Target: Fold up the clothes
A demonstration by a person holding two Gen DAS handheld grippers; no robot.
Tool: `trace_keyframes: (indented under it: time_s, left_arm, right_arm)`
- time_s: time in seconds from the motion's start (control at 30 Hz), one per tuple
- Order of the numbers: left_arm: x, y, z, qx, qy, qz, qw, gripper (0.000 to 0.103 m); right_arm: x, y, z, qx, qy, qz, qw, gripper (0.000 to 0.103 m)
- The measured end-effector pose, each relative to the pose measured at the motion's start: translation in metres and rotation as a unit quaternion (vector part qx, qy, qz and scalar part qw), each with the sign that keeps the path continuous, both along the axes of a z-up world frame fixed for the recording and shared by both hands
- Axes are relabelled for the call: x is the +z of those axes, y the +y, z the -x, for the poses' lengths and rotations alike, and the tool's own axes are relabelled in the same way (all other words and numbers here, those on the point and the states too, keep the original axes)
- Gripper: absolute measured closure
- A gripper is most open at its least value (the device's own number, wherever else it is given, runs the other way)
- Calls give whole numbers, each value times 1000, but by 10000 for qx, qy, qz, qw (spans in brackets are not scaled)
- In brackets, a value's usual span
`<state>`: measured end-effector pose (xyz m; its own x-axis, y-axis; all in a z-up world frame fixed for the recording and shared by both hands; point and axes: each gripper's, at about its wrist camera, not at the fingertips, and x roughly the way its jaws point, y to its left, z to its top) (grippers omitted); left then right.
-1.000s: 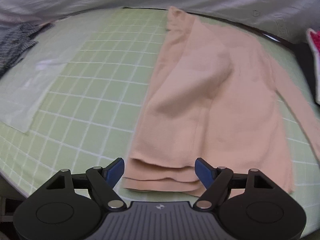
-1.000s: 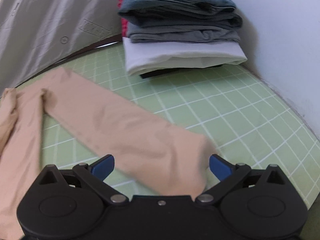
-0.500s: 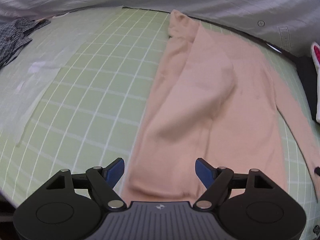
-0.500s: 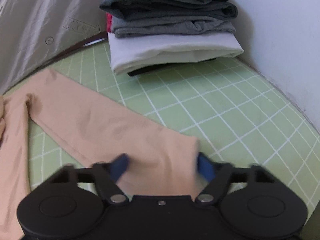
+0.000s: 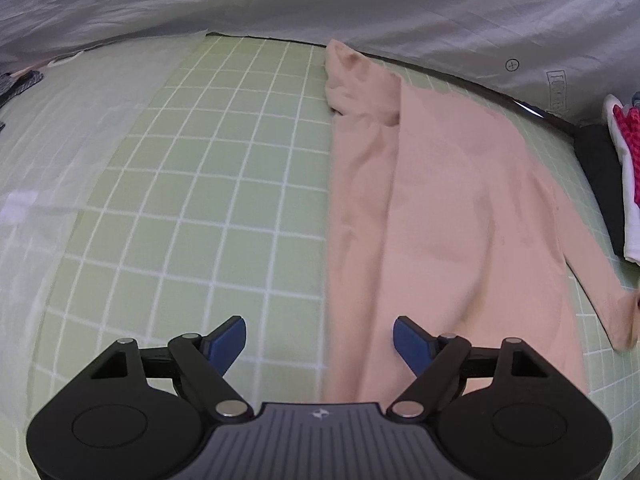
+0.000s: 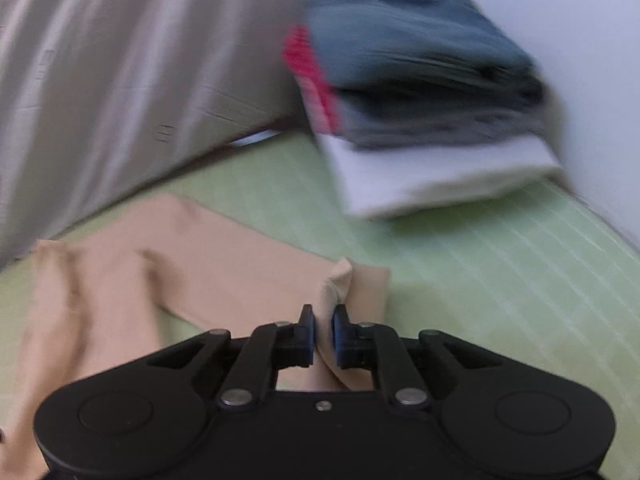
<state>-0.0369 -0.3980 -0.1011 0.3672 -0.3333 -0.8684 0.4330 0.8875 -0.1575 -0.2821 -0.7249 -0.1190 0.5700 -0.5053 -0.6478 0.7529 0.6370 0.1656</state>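
A peach long-sleeved top [image 5: 440,200] lies flat on the green grid mat [image 5: 220,180], its left side folded over the body. My left gripper [image 5: 320,332] hovers over the top's left edge. It is open, its jaws still widening, and grips nothing. In the right wrist view, the right sleeve [image 6: 240,272] stretches across the mat. My right gripper [image 6: 323,320] is closing, and its blue pads pinch the bunched cuff [image 6: 340,280], which is lifted off the mat. The same sleeve end shows raised in the left wrist view, at the far right.
A stack of folded clothes [image 6: 420,100], blue and grey on white, sits at the back right against a pale wall. A grey sheet [image 5: 360,0] hangs behind the mat. A pale translucent sheet [image 5: 60,140] covers the mat's left part, with a dark garment [image 5: 20,80] at its far edge.
My right gripper closed from wide open onto the sleeve cuff and lifted it. The left gripper slid forward from the top's hem along its left edge.
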Motion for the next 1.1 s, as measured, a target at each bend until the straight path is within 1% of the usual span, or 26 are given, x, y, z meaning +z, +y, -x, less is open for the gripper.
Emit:
trace_keyframes:
  time_s: [0.07, 0.13, 0.17, 0.23, 0.3, 0.37, 0.4, 0.43, 0.47, 0.5, 0.53, 0.57, 0.6, 0.63, 0.67, 0.73, 0.77, 0.8, 0.87, 0.93, 1.0, 1.1]
  left_arm:
    - [-1, 3, -4, -117, -39, 6, 9999, 21]
    - [-5, 5, -8, -260, -10, -13, 9997, 21]
    - [-6, 5, -10, -322, 3, -22, 9995, 21]
    - [-8, 8, -15, -404, 9, -38, 9992, 21]
    - [-10, 10, -22, -427, -4, -38, 9991, 21]
    - [-9, 13, -27, -369, -27, -3, 9993, 21]
    - [-8, 14, -28, -336, -36, 26, 9994, 21]
    - [-7, 16, -28, -298, -33, 64, 9995, 21]
    - [-8, 18, -27, -251, -15, 96, 9996, 20]
    - [-9, 20, -26, -194, 22, 134, 9997, 18]
    - [-10, 22, -26, -122, 107, 190, 9997, 16]
    - [-12, 23, -26, -54, 213, 262, 9994, 16]
    - [-14, 24, -27, 2, 315, 329, 9990, 16]
    - [-15, 24, -27, 37, 396, 377, 9985, 16]
    - [-14, 23, -26, 60, 429, 403, 9982, 16]
    - [-9, 17, -23, 59, 358, 422, 9984, 16]
    - [-7, 14, -22, 37, 318, 439, 9985, 16]
    - [-4, 10, -20, 4, 287, 464, 9985, 16]
    - [1, 0, -16, -88, 237, 534, 9983, 16]
    - [6, -10, -10, -214, 157, 595, 9979, 16]
    - [9, -23, -5, -378, 38, 596, 9975, 16]
    - [11, -45, 1, -591, -30, 548, 9967, 18]
  right_arm:
    - [8, 18, -30, 290, -214, 15, 9993, 93]
    - [13, 39, -55, 704, -477, -100, 9963, 93]
    - [15, 50, -68, 911, -608, -158, 9939, 93]
    - [10, 73, -95, 1468, -863, -488, 9842, 93]
    - [-5, 99, -120, 2081, -833, -804, 9712, 93]
    - [-24, 119, -140, 2573, -469, -1006, 9599, 90]
    - [-31, 125, -144, 2640, -259, -1050, 9584, 89]
    - [-37, 130, -148, 2700, -47, -1092, 9566, 84]
    - [-38, 130, -146, 2643, 7, -1061, 9586, 68]
    - [-35, 127, -141, 2466, -27, -971, 9642, 60]
    - [-30, 122, -133, 2237, -117, -815, 9712, 49]
    - [-24, 118, -126, 2094, -145, -647, 9756, 39]
    - [-19, 113, -119, 1953, -171, -478, 9794, 32]
    - [-15, 109, -112, 1813, -127, -268, 9830, 17]
    - [-12, 106, -105, 1672, -82, -58, 9859, 6]
    - [-9, 99, -89, 1433, 99, 375, 9889, 4]
    - [-11, 97, -82, 1300, 262, 512, 9898, 1]
    - [-13, 94, -75, 1166, 425, 647, 9902, 0]
    - [-20, 87, -59, 862, 677, 661, 9918, 0]
    - [-24, 78, -43, 646, 766, 491, 9938, 0]
    - [-27, 70, -29, 529, 797, 330, 9949, 0]
    - [-28, 61, -19, 430, 987, 336, 9936, 0]
